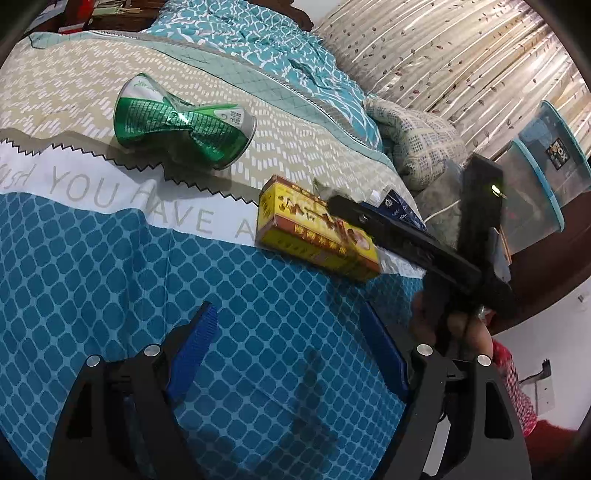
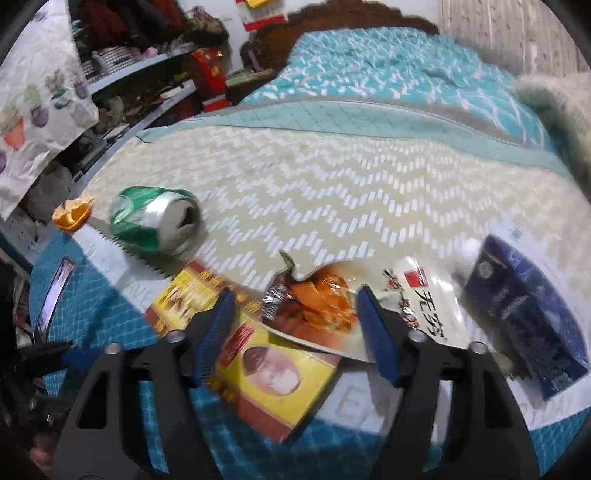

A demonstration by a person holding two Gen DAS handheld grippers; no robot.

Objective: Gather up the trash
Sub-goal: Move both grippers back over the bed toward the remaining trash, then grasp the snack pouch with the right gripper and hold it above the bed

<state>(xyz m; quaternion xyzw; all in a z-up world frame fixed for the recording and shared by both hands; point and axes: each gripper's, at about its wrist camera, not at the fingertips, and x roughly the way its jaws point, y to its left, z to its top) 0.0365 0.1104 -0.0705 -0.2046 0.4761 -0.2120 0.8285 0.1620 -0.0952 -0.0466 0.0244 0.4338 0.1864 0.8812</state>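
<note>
A crushed green can (image 1: 181,123) lies on the bed; it also shows in the right wrist view (image 2: 155,219). A yellow and red box (image 1: 317,236) lies near it, also seen from the right wrist (image 2: 266,373). A torn snack wrapper (image 2: 354,306) overlaps the box. A dark blue packet (image 2: 532,317) lies right of it. An orange peel (image 2: 72,214) sits at the bed's left edge. My left gripper (image 1: 288,350) is open above the blue bedspread, short of the box. My right gripper (image 2: 295,325) is open, its fingers either side of the wrapper and box; in the left wrist view (image 1: 369,218) it reaches over the box.
The bed's quilt (image 2: 332,192) stretches back to a wooden headboard (image 2: 354,18). Cluttered shelves (image 2: 147,74) stand at left. A curtain (image 1: 461,55), folded blanket (image 1: 417,140) and clear storage boxes (image 1: 546,166) lie at the right. A phone (image 2: 55,291) lies on the bedspread at left.
</note>
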